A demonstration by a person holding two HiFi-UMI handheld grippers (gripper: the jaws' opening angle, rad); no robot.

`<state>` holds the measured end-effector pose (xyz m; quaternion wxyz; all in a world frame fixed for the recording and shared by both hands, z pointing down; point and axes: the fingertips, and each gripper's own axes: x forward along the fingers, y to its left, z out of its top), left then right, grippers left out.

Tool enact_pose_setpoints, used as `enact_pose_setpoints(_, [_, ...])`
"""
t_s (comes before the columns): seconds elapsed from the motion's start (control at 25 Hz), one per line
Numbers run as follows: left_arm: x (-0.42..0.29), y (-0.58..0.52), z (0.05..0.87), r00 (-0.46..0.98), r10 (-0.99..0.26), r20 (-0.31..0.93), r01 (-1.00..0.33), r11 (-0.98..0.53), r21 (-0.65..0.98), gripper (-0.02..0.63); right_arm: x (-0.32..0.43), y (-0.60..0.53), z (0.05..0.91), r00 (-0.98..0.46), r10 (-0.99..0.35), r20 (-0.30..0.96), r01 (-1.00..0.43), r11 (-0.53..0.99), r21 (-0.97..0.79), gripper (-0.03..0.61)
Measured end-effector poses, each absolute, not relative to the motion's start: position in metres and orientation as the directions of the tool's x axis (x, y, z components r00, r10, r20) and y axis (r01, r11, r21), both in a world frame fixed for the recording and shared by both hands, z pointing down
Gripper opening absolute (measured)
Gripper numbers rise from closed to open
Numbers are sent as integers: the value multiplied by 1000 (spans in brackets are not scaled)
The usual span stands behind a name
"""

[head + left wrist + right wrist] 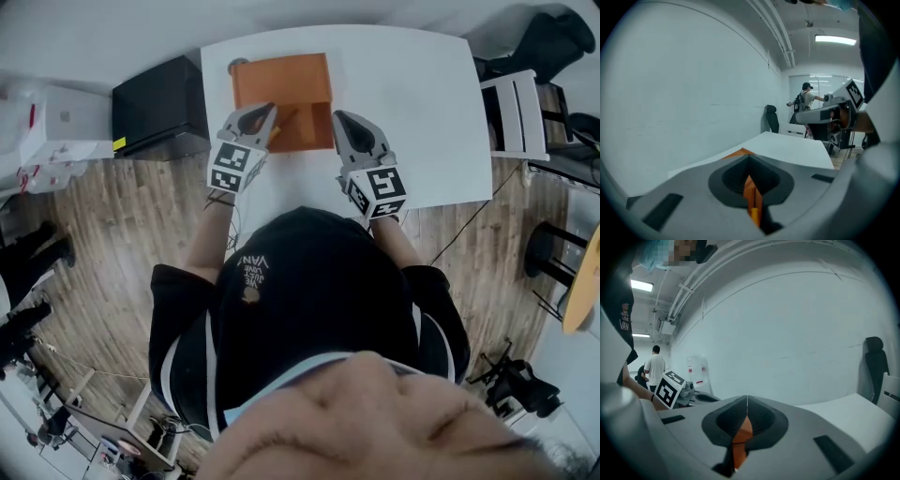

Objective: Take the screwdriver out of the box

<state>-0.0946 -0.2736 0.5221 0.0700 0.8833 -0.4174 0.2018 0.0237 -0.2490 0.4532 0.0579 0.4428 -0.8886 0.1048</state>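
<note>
L gripper point(271, 110) & R gripper point(337, 116) both closed, empty, at orange box point(281, 80) near edge.

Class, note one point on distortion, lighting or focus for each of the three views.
Head view: fisheye bows the edges of the white table; the near head at the bottom is blurred. Left gripper view: dark round corners, ceiling lamp glares. Right gripper view: same dark corners, wall evenly lit.

One orange box point(281, 80), one table point(412, 112), two grippers point(272, 108) point(337, 115), one black cabinet point(159, 103)
</note>
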Motion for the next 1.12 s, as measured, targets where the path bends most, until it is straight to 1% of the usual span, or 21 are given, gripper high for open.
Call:
enact_pose_setpoints(0.16, [-96, -278, 539, 564, -689, 456, -766, -643, -24, 17, 22, -252, 456, -603, -773, 197, -798, 586, -143, 12])
enact_pose_setpoints(0.44, [-96, -276, 564, 542, -643, 541, -748, -663, -38, 17, 21, -251, 458, -614, -766, 193, -789, 589, -174, 12])
enact_pose_setpoints(0.76, [-94, -269, 605, 506, -531, 680, -714, -700, -14, 17, 16, -249, 464, -626, -754, 199, -780, 598, -183, 12])
enact_pose_setpoints(1.12, [-94, -266, 629, 464, -460, 758, -689, -724, -18, 17, 17, -250, 468, -625, -752, 207, -780, 595, -194, 12])
